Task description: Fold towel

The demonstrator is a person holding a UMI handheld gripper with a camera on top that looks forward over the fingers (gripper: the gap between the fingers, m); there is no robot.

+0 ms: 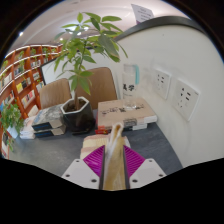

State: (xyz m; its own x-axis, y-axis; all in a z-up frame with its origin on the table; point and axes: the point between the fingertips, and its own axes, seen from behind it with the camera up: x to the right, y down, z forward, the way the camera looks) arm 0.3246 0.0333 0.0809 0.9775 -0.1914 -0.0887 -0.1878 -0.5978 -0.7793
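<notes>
A beige towel (115, 165) is bunched into a narrow strip that runs between my two fingers, from just past their tips back toward the camera. My gripper (113, 148) is shut on it. The magenta pads (95, 158) press against the strip from both sides. The towel's tip pokes up a little ahead of the fingertips, over the grey table (60, 150). The rest of the towel is hidden below the fingers.
Beyond the fingers stands a potted plant (85, 55) in a dark pot (77, 115). To its right lies a flat cardboard box (130, 112). A white wall with sockets (186, 97) is on the right. Far left are a chair (55, 93) and bookshelves (25, 75).
</notes>
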